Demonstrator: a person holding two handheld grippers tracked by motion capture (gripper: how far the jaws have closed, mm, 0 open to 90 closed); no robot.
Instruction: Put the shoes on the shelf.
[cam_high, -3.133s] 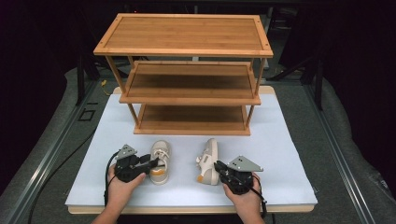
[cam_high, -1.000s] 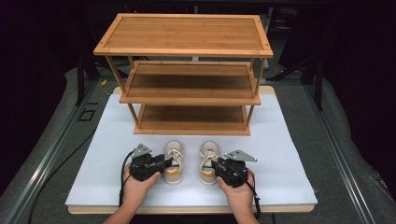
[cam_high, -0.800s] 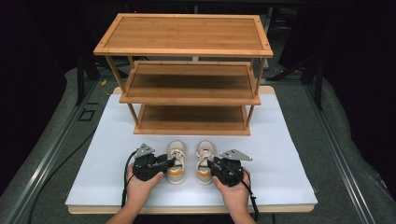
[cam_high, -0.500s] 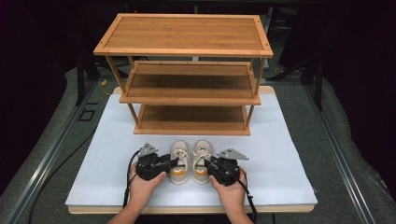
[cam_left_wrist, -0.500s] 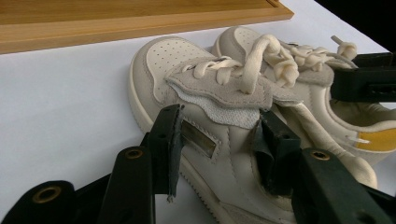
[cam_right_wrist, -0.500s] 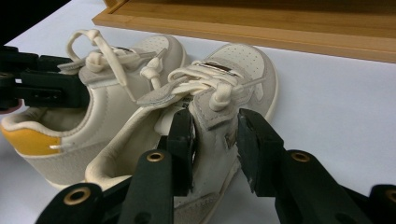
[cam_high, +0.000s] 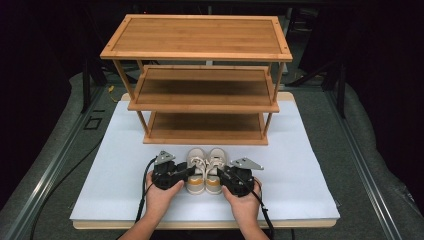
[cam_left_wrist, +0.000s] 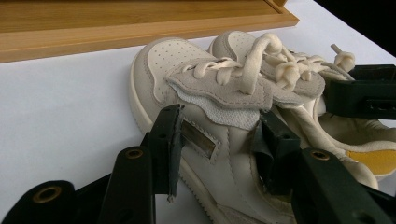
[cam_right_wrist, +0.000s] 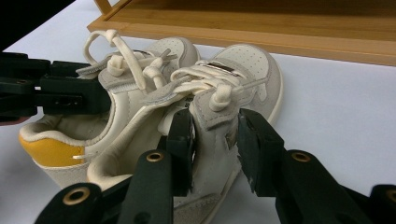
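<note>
The left gripper's (cam_left_wrist: 217, 149) fingers pinch the left shoe (cam_left_wrist: 196, 121). The right gripper's (cam_right_wrist: 215, 149) fingers pinch the right shoe (cam_right_wrist: 233, 88). Both shoes sit side by side on the bench (cam_high: 100, 165), near the wooden shelf (cam_high: 200, 132). Next, I think, lift them together onto it.

two small cream shoes, a left shoe (cam_high: 196, 171) and a right shoe (cam_high: 215, 170), stand upright side by side, touching, toes pointing to 12 o'clock. each has grey suede trim, cream laces tied, a perforated toe cap and a yellow heel patch. both rest on the white sheet at 6 o'clock of the wooden rack.
</note>
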